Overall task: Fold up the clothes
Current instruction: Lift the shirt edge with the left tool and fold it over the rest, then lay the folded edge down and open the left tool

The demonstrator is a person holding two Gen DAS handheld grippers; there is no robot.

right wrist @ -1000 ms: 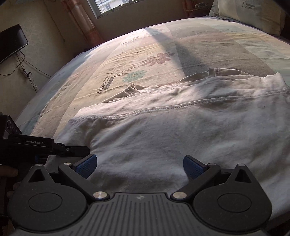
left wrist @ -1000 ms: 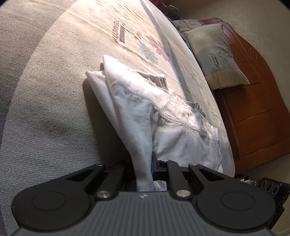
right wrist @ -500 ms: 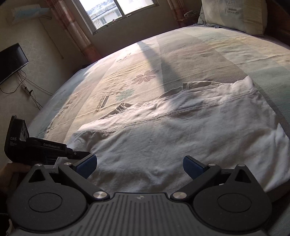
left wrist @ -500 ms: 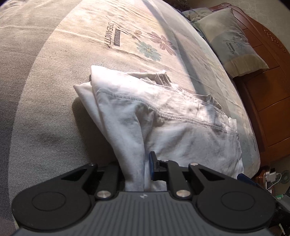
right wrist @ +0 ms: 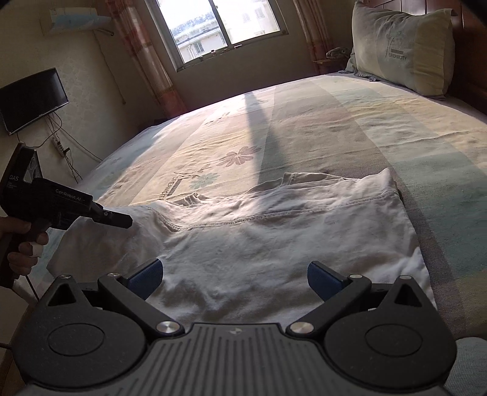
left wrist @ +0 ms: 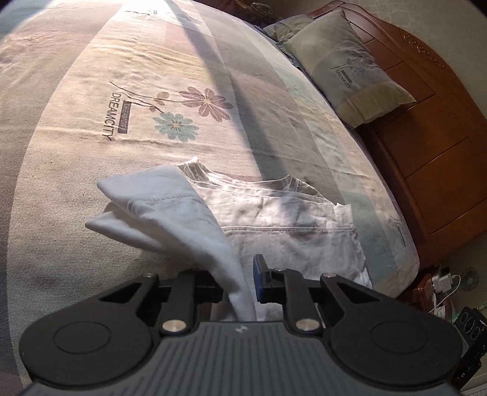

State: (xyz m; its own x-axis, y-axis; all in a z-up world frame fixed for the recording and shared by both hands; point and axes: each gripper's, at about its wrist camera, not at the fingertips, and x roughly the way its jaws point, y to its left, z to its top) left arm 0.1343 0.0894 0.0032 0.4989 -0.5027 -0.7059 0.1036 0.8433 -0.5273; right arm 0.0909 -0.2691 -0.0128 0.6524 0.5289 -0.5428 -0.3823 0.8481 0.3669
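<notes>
A white garment lies partly folded on the bed, also spread across the right wrist view. My left gripper pinches the garment's near left corner, its jaws closing on the cloth, and that flap hangs lifted off the bed. In the right wrist view the left gripper comes in from the left in a person's hand, its tip at the raised corner. My right gripper is open above the garment's near edge, with nothing pinched between its blue pads.
The bed has a flowered cover. A pillow leans on the wooden headboard at the right. A window and a wall television lie beyond the bed. Chargers and a small fan are on the floor.
My left gripper has risen with the garment's corner, lifting the flap higher. The right gripper has drawn back and up, open throughout, so more of the garment and room shows.
</notes>
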